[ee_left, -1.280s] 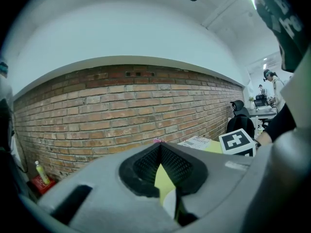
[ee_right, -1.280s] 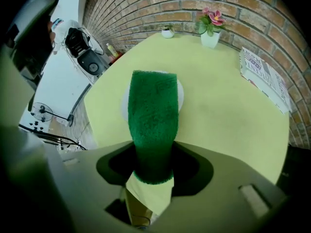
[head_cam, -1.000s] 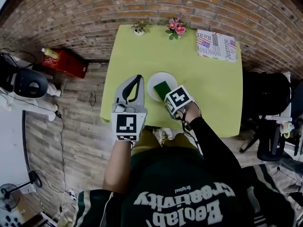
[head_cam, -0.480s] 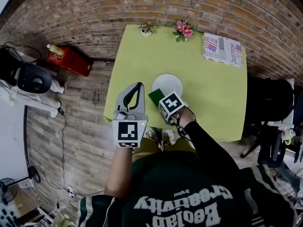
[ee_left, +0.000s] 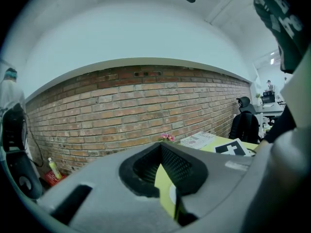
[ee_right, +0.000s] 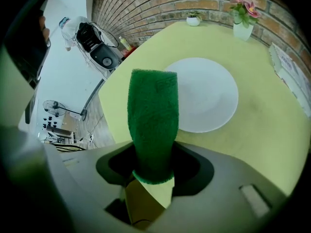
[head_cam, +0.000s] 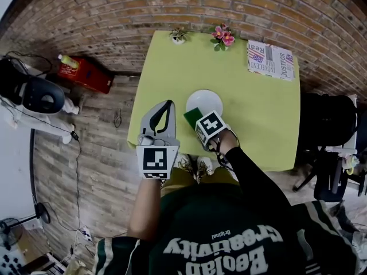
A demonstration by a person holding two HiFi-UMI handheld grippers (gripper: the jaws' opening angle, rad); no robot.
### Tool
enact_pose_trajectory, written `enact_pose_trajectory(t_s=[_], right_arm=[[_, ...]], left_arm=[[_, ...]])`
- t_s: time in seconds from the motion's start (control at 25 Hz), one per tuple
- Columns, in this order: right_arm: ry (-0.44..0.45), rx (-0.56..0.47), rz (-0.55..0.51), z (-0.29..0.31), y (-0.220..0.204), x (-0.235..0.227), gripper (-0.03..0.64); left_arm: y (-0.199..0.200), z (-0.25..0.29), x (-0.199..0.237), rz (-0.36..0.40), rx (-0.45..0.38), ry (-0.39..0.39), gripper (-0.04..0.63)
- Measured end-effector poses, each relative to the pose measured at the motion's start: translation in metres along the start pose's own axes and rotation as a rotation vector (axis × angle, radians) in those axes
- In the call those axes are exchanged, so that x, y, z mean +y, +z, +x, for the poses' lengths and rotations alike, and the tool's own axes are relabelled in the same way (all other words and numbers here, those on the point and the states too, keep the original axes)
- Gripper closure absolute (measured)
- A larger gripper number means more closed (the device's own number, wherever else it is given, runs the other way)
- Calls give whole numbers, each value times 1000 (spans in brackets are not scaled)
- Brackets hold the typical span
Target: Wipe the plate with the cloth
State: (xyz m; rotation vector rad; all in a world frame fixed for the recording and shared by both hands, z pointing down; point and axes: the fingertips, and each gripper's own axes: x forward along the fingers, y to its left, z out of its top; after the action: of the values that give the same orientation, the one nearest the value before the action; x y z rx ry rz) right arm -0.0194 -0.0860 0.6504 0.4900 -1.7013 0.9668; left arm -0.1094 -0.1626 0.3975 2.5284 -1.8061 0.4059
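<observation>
Head view: the round white plate sits mid-frame on the yellow-green table. Your right gripper holds the green terry cloth at the plate's lower-left rim. Your left gripper is just left of the plate.

Left gripper view: jaws closed together, empty.

Right gripper view: jaws clamp the cloth's near end and have just eased slightly wider. The cloth overlaps the plate's left edge; I cannot tell whether they touch.

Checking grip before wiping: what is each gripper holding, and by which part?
The right gripper clamps the green cloth by its near end; left gripper holds nothing.
</observation>
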Motion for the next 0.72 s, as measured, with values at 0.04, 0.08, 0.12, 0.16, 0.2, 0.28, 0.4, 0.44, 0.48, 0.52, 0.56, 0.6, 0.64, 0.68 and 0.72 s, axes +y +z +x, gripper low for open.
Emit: enact_pose_trajectory(t_s=[0.04, 0.08, 0.12, 0.16, 0.2, 0.28, 0.4, 0.44, 0.48, 0.52, 0.56, 0.6, 0.64, 0.68, 0.72], right_arm=[[-4, -2, 8, -1, -2, -3, 396], [-9, -4, 16, -3, -4, -6, 396], [-13, -6, 25, -4, -6, -9, 396], [-17, -8, 34, -5, -9, -12, 396], [-22, -11, 44, -7, -11, -15, 396], [-33, -16, 64, -10, -16, -23, 396], [-46, -22, 99, -15, -25, -34, 396], [-50, -25, 109, -16, -27, -37, 396], [-54, -28, 119, -18, -30, -41, 395], [-58, -31, 128, -19, -32, -44, 394], [-62, -34, 137, -20, -34, -47, 394], [-67, -37, 144, -22, -36, -50, 394], [-72, -38, 149, -23, -38, -53, 394], [-78, -39, 155, -24, -40, -57, 394], [-83, -40, 161, -26, -43, -60, 394]], left_arm=[[1, 1, -2, 1, -2, -6, 588], [2, 1, -4, 1, -5, -11, 588], [2, 2, -5, 0, -6, -16, 588], [3, 3, -7, 0, -8, -22, 588], [4, 4, -9, -1, -10, -28, 588], [5, 7, -13, -1, -14, -41, 588], [8, 12, -19, -1, -20, -61, 588], [8, 13, -21, -2, -22, -67, 588], [9, 15, -24, -2, -23, -74, 588], [10, 16, -26, -2, -24, -80, 588], [10, 17, -28, -3, -25, -86, 588], [10, 18, -30, -3, -26, -92, 588], [11, 20, -32, -3, -26, -96, 588], [12, 21, -34, -3, -27, -100, 588], [12, 22, -36, -4, -29, -103, 588]])
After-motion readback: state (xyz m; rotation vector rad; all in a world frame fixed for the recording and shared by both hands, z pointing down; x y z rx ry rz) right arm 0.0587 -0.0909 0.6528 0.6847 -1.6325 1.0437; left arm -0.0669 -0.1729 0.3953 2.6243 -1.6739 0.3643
